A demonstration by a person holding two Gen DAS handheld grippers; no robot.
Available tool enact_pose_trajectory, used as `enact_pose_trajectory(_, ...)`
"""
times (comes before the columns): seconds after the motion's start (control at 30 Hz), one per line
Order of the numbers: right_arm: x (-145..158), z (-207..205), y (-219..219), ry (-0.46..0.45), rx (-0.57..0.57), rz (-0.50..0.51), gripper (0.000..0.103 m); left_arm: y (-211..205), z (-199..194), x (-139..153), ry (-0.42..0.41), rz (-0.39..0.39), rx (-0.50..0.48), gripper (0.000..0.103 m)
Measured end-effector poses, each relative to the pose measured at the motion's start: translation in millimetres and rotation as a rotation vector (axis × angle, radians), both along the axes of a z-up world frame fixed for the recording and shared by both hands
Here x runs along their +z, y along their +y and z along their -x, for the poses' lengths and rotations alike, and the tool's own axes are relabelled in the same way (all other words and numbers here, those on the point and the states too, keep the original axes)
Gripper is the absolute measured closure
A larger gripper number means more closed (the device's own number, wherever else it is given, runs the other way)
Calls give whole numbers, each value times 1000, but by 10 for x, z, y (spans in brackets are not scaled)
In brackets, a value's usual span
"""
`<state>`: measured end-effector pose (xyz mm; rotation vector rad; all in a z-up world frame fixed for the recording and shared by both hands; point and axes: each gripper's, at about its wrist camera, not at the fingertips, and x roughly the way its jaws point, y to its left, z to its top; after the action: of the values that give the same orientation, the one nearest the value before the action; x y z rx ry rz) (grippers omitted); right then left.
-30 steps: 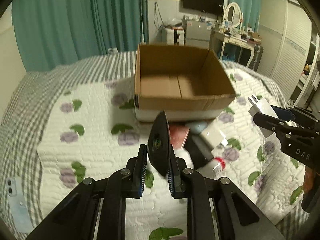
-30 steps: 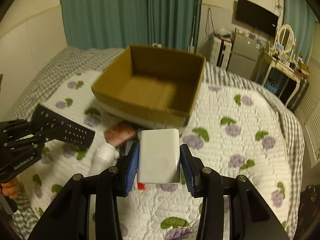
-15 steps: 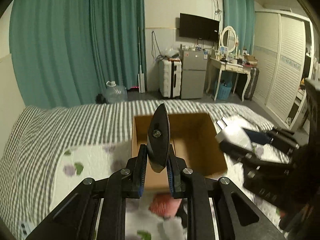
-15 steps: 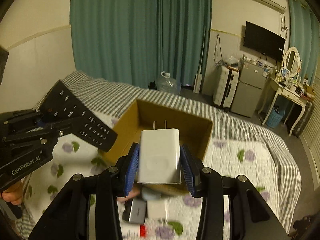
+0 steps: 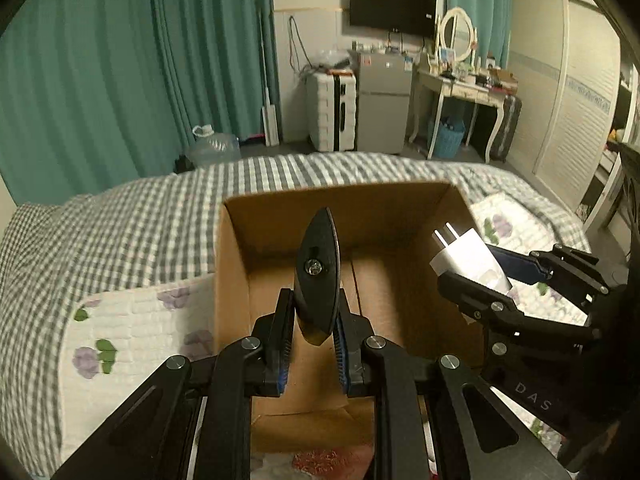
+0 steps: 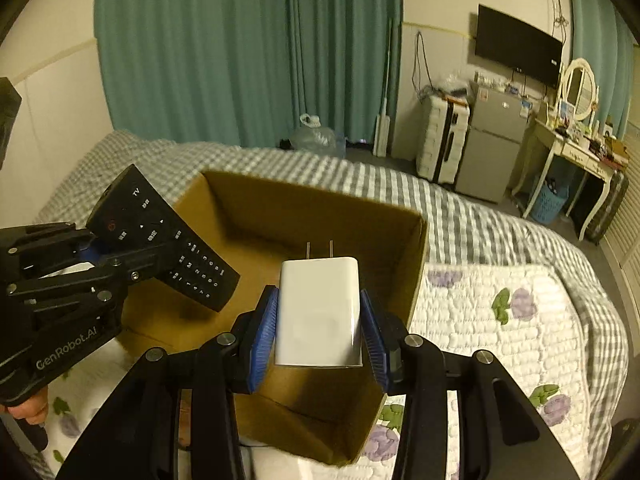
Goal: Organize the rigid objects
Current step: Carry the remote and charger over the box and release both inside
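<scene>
"genrobot.ai" in white on my black left gripper (image 6: 96, 256), "tv" on the black button remote control (image 6: 160, 236) it holds, "das" on my black right gripper (image 5: 496, 276)

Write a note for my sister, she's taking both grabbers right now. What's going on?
Left gripper: fingers shut on the black remote, held over the cardboard box.
Right gripper: fingers shut on the white charger, prongs forward, also over the box.
Done: both items picked up and carried to the box, whose visible floor is bare.
Left: lower, release both inside. At least a reddish item waits on the bed.
</scene>
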<state>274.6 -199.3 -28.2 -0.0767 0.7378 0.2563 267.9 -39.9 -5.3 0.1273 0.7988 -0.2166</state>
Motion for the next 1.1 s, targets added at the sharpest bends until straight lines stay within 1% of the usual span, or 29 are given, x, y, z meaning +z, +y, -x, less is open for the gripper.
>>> enact_pose_trajectory(0.23, -300, -217, -52, 54, -16, 10, 62, -24, -177, -243, 54, -16, 23, 84)
enact_pose_trajectory(0.33, -327, -219, -71, 53, -17, -9, 62, -18, -180, -228, 46, -9, 34, 78)
enact_pose_trajectory(0.37, -326, -218, -78, 56, -16, -11, 62, -22, -180, -216, 52, -6, 33, 68)
enact_pose_trajectory(0.4, -321, -218, -84, 61, -19, -11, 62, -25, -173, -198, 53, -6, 35, 59)
enact_pose_trajectory(0.43, -309, -212, -91, 65, -19, -12, 62, -21, -139, -161, 43, -6, 42, 47)
enact_pose_trajectory(0.47, -287, -194, -96, 63, -20, -9, 60, -4, -125, -132, 33, -7, 48, 46)
enact_pose_trajectory(0.57, -102, -52, -121, 4, -31, -14, 31, 29, -17, 0, 19, 3, 49, 46)
enact_pose_trajectory(0.67, 136, 153, -180, -52, -50, -30, 27, 66, 139, 176, -1, 4, 40, 45)
enact_pose_trajectory(0.77, 337, 403, -270, -95, -82, -28, 18, 94, 325, 365, -24, 2, 41, 43)
enact_pose_trajectory(0.8, 384, 499, -297, -103, -90, -29, 17, 107, 399, 429, -33, 4, 42, 43)
enact_pose_trajectory(0.87, 484, 719, -368, -111, -104, -44, 14, 148, 572, 569, -52, 19, 41, 42)
enact_pose_trajectory(0.97, 592, 991, -417, -120, -119, -39, 10, 198, 849, 737, -84, 28, 54, 40)
enact_pose_trajectory(1.1, 656, 1369, -430, -109, -121, -34, 8, 299, 1231, 818, -111, 32, 74, 38)
